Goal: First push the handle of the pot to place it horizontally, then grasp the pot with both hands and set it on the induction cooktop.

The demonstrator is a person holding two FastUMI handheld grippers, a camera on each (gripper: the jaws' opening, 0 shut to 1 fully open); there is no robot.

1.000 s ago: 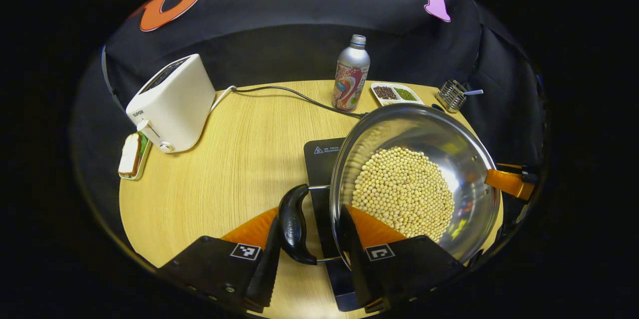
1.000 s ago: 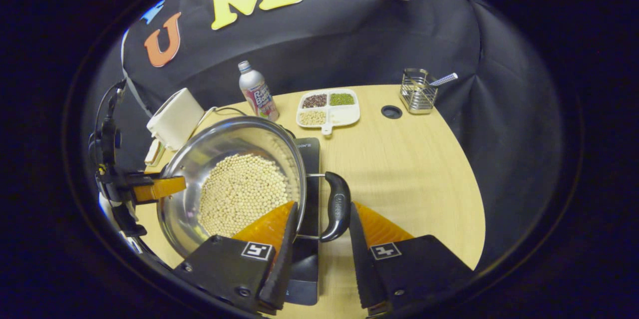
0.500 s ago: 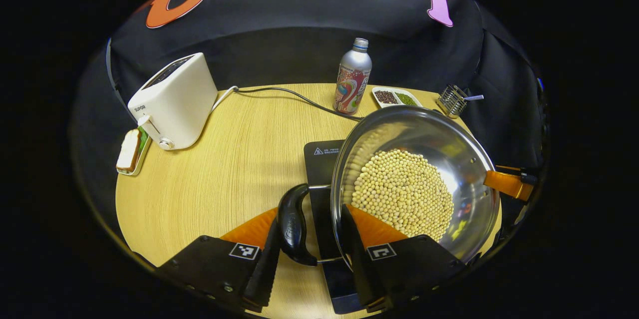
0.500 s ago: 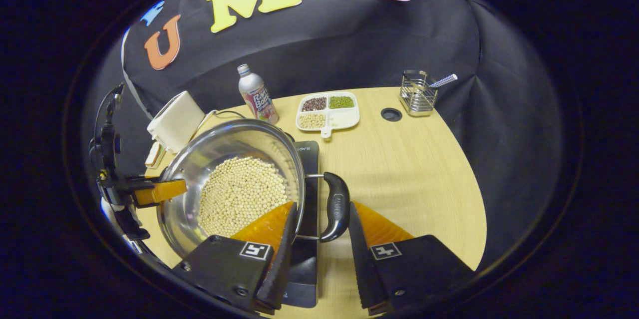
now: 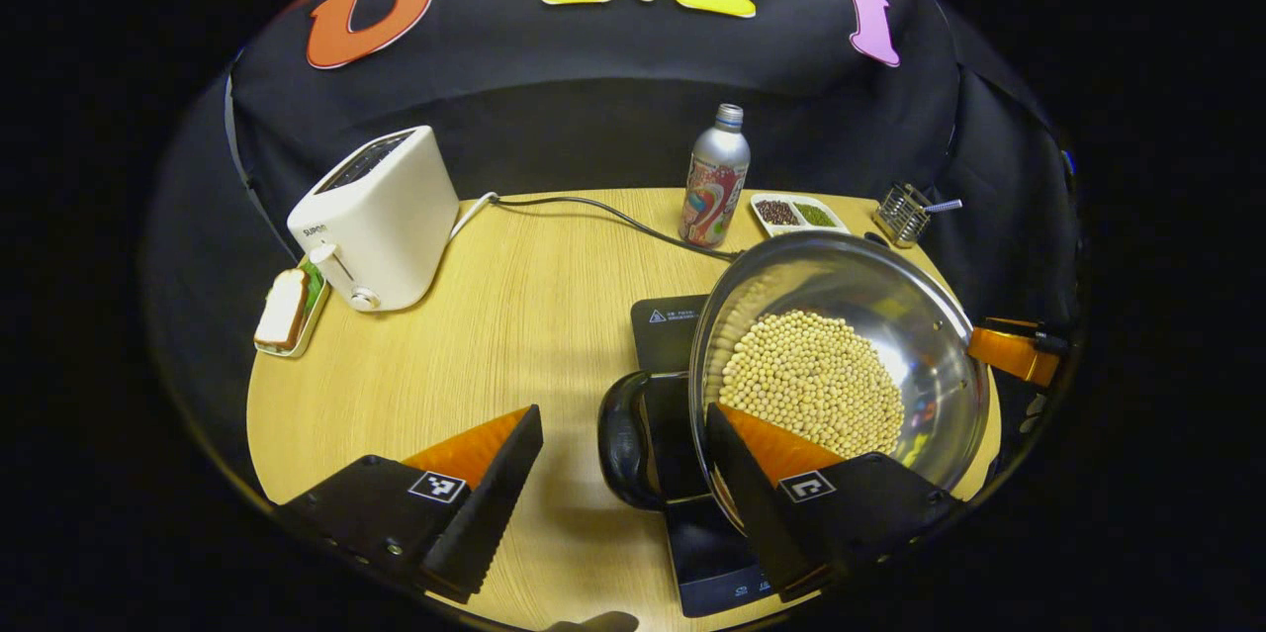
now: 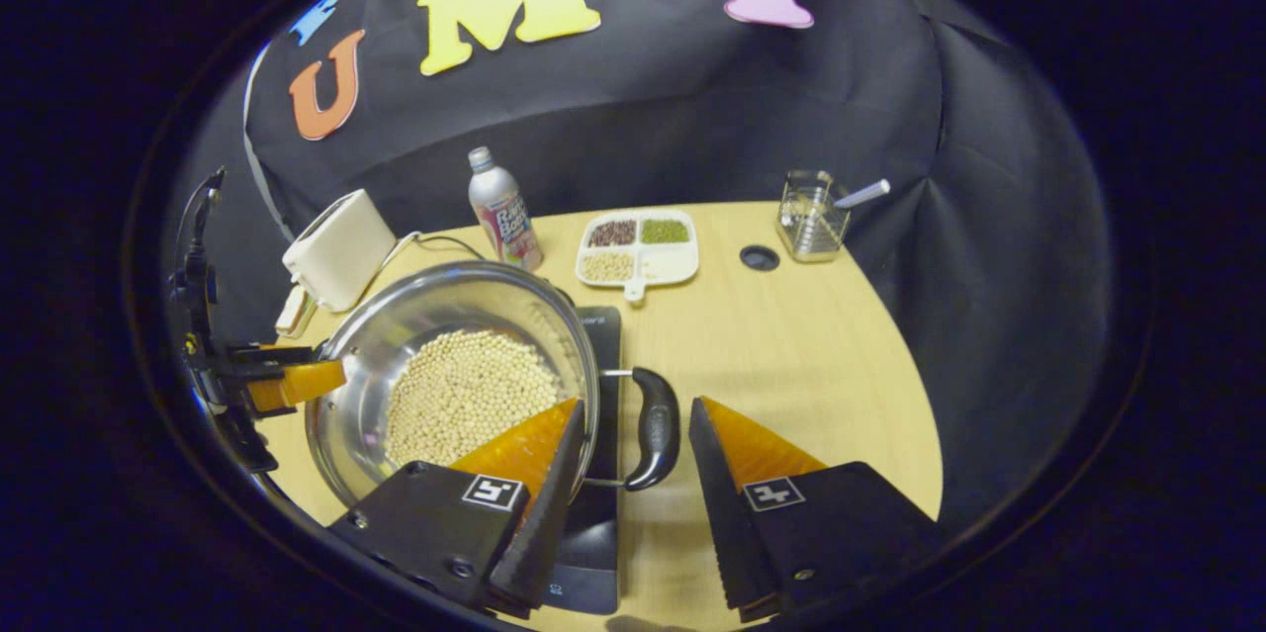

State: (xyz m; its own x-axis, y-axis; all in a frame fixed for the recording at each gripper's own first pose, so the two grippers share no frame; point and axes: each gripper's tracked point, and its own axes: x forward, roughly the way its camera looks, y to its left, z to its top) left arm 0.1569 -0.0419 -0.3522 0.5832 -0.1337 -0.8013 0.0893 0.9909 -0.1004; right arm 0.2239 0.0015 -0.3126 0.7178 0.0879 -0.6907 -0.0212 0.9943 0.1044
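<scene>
A steel pot (image 5: 930, 316) full of pale beans sits on the black induction cooktop (image 5: 665, 325). My left gripper (image 5: 623, 414) is wide open. The pot's left black handle (image 5: 621, 439) lies between its fingers, touching neither. In the right gripper view the pot (image 6: 415, 316) rests on the cooktop (image 6: 599, 327). My right gripper (image 6: 636, 405) is open around the other black handle (image 6: 655, 426), with a small gap on each side. Each view also shows the opposite gripper far off at the pot's rim: the left gripper (image 6: 287, 385) and the right gripper (image 5: 1004, 355).
On the round wooden table (image 5: 514, 316) stand a white toaster (image 5: 376, 217) with its cord, a plate with bread (image 5: 287, 311), a metal bottle (image 5: 717, 177), a divided dish of beans (image 6: 638, 251) and a wire holder (image 6: 811, 222). A cable hole (image 6: 759, 258) lies near the holder.
My left gripper has opened wide and let go of the left handle, which now lies flatter. Both grippers have drawn back a little from the pot. The right fingers stand slightly wider.
</scene>
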